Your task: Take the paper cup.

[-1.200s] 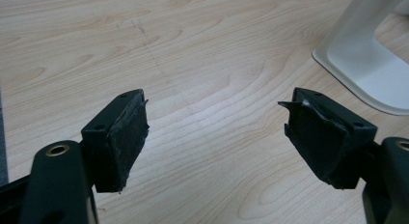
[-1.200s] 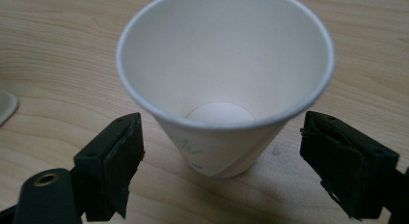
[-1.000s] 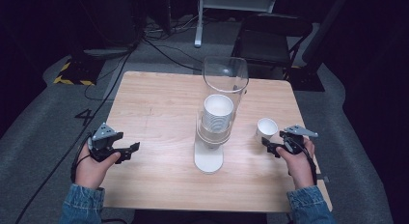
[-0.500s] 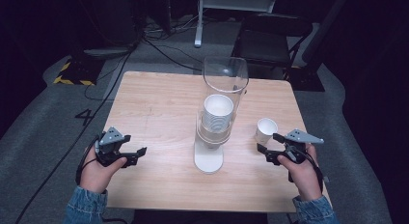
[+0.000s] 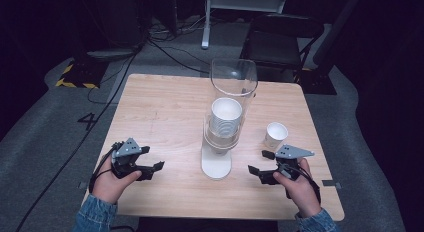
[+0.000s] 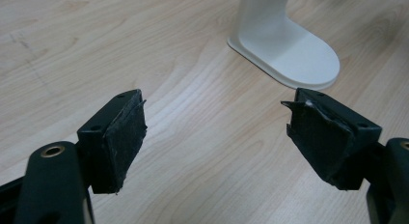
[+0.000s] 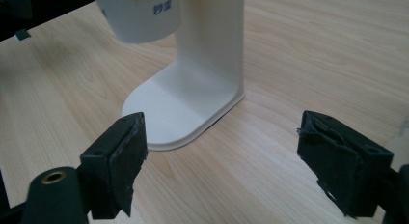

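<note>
While both hands rest low on the wooden table (image 5: 165, 112), the cup dispenser (image 5: 222, 137) stands at the centre of the high view: a clear tube holding a stack of white paper cups (image 5: 226, 114), on a white stand with a rounded foot (image 5: 216, 166). At the lower left of that view the left gripper (image 5: 154, 168) is held with its jaws spread wide and nothing between them. In the left gripper view bare wood shows between its pads, and the white foot (image 6: 289, 52) lies at the upper right. At the lower right the right gripper (image 5: 260, 163) is likewise wide apart and empty, aimed toward the stand (image 7: 193, 84). A single paper cup (image 5: 276, 134) stands upright just above it, apart from the jaws.
</note>
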Available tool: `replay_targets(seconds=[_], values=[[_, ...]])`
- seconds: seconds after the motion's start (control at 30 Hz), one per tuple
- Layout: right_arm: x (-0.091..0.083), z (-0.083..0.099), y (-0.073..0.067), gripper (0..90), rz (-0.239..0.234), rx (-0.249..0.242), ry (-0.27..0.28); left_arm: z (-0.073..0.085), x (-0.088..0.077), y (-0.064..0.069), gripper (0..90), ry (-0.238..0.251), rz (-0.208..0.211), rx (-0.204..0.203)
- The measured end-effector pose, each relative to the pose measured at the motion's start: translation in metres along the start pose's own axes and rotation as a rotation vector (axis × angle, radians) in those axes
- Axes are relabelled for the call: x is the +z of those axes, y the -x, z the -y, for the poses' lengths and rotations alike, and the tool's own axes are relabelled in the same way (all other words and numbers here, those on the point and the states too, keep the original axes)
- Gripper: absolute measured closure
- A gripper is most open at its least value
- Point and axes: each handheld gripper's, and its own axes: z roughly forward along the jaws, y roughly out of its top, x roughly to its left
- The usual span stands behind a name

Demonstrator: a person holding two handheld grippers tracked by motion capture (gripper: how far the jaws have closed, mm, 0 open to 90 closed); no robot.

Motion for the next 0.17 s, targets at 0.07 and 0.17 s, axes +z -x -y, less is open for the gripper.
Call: replay_targets(seconds=[0.07, 0.17], values=[[0.0055, 0.0041, -0.0004, 18.3, -0.01, -0.002, -0.007, 0.0023, 0.0033, 0.0003, 20.3, -0.006, 0.007, 0.004], [0.0143, 0.0107, -0.0007, 18.0, -0.02, 0.004, -0.021, 0.0051, 0.0093, 0.0007, 19.4, -0.023, 0.014, 0.008]])
